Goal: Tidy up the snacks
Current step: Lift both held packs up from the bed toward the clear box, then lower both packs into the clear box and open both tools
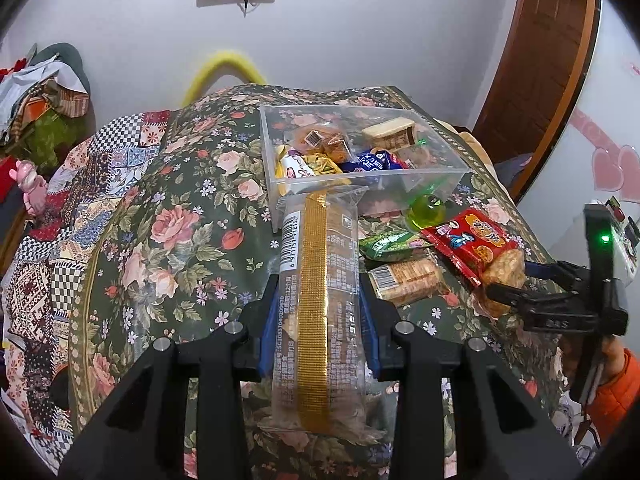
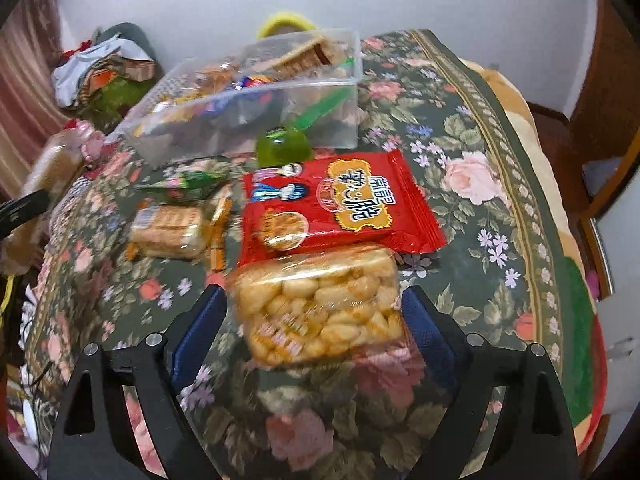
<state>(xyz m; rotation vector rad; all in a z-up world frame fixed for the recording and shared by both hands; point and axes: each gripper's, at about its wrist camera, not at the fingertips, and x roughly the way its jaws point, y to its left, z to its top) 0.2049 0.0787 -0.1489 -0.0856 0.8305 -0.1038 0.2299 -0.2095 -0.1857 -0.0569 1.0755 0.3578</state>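
Left claw: black angular frame, blue finger pads, round silver screws on top. Right claw has the same black frame, blue pads and silver screws; its black body carries a green light. Orange sleeve behind it.

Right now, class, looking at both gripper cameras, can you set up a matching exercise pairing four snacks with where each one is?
Things:
1. long cake pack
2. puffed rice block
3. red packet
4. blue candy

Places:
A. inside the clear box
B. lying on the floral cloth, beside the green jelly cup
C. between the jaws of the left gripper
D. between the jaws of the right gripper

Pairs: 1-C, 2-D, 3-B, 4-A
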